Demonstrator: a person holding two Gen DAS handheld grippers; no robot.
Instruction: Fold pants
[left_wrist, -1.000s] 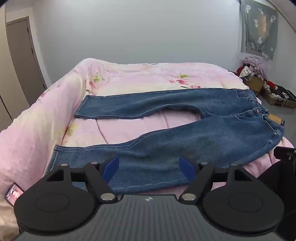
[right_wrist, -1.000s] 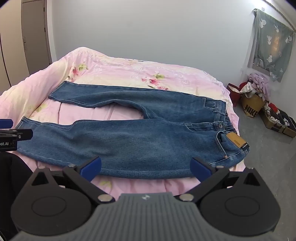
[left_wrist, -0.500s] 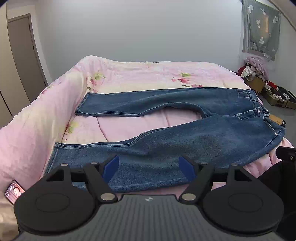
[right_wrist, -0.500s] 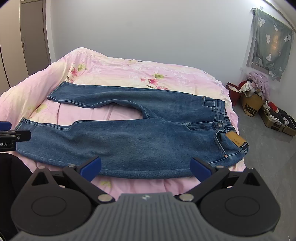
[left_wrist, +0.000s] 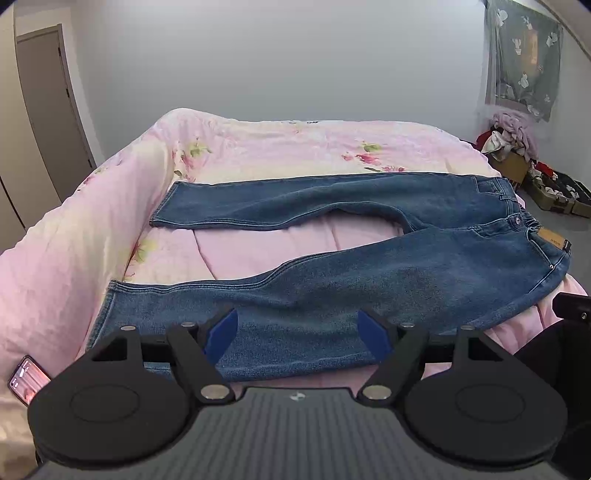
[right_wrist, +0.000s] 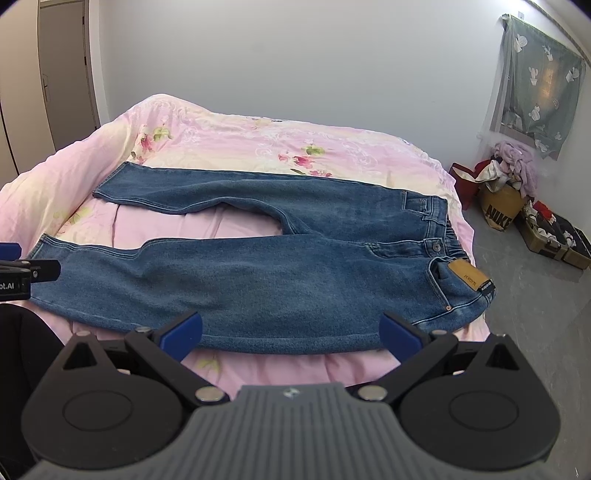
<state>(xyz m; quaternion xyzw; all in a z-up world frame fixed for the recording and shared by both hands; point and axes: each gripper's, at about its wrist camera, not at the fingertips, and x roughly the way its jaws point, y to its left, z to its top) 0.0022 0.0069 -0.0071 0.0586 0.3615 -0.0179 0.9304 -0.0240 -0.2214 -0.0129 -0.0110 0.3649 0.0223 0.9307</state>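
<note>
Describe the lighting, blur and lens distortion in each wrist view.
Left wrist view: soft even light, no glare, sharp jeans, fisheye bending the door frame, dark corners. Right wrist view: equally soft and sharp, wall edges curved, curtained window dim.

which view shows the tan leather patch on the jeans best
The right wrist view: the tan leather waistband patch sits close and faces the camera. In the left wrist view it is smaller, near the right edge.

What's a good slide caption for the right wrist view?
Open right tongs hover before unfolded jeans spread on a pink bed.
</note>
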